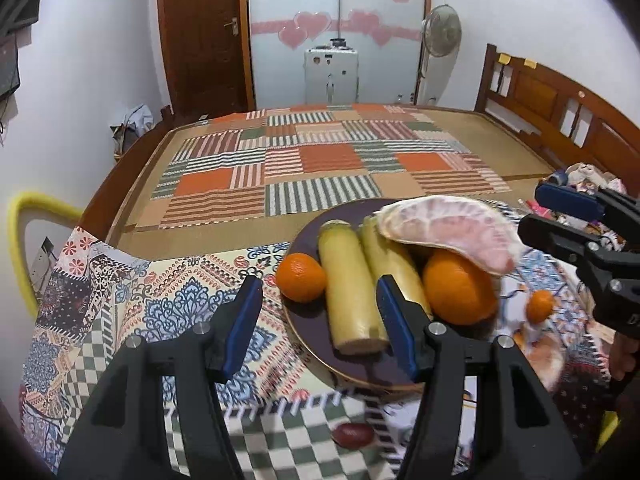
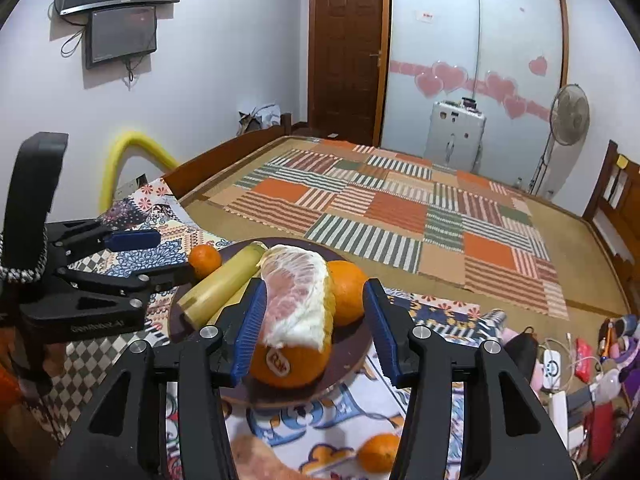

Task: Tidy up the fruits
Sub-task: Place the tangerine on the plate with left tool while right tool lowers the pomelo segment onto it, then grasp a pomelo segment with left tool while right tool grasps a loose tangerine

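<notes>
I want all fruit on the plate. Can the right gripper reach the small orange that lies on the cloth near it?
Probably yes. The right gripper is open and holds nothing, and the small orange lies bare on the cloth just below it, off the plate, with nothing covering it.

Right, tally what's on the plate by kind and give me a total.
Large oranges: 2
Small mandarin, at the rim: 1
Pale yellow peeled stalks: 2
Peeled pomelo segment: 1
Total: 6 on the dark plate
</notes>
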Motion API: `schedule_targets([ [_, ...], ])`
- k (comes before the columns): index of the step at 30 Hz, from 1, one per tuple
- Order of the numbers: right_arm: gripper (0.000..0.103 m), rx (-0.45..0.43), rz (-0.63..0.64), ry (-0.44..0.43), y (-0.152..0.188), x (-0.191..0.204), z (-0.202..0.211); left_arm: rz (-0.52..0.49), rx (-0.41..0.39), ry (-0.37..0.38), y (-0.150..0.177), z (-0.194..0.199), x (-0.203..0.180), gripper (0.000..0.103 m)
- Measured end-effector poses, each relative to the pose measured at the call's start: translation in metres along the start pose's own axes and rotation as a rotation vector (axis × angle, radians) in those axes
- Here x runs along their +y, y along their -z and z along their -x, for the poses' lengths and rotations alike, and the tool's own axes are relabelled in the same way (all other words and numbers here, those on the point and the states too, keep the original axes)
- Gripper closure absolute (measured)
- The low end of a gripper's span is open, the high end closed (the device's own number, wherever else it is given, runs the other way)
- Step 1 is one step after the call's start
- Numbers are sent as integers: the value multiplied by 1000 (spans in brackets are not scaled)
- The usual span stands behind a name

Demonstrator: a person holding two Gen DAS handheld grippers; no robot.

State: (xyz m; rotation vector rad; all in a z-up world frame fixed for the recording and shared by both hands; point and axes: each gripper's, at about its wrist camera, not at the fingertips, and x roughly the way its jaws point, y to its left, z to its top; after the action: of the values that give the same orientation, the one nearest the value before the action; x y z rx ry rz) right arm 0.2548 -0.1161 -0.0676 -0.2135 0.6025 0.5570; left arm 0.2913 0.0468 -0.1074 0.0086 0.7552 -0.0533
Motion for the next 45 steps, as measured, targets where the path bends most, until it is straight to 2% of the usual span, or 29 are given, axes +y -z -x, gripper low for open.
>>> schedule_targets([
  [7,55,2,-20,38,21,-13,29,-18,-33,37,12,37,-19,39],
  [9,48,13,-27,55,33,-18,35,-27,-33,51,18,44,-25,37],
  [17,47,121,-76,147,78,-45,35,-50,11,107,47,50,-52,36],
  [21,47,171,-100,174,93,-58,29,-60,26,102,58,47,-63,36],
  [26,47,209,-89,142,104,-51,19,-59,45,115,66,42,-76,36],
  [29,47,204,-67,156,107,-41,20,-55,51,126,69,43,-78,36],
  [34,47,180,-120,7,108,-28,29,-46,53,132,71,42,-84,31],
  [39,47,177,-60,-75,112,8,28,-32,73,139,73,37,-91,30],
  [42,47,171,-38,-73,115,18,29,-13,81,125,75,33,-92,23],
  [45,47,152,-68,-65,118,5,38,22,87,112,76,26,-93,19],
])
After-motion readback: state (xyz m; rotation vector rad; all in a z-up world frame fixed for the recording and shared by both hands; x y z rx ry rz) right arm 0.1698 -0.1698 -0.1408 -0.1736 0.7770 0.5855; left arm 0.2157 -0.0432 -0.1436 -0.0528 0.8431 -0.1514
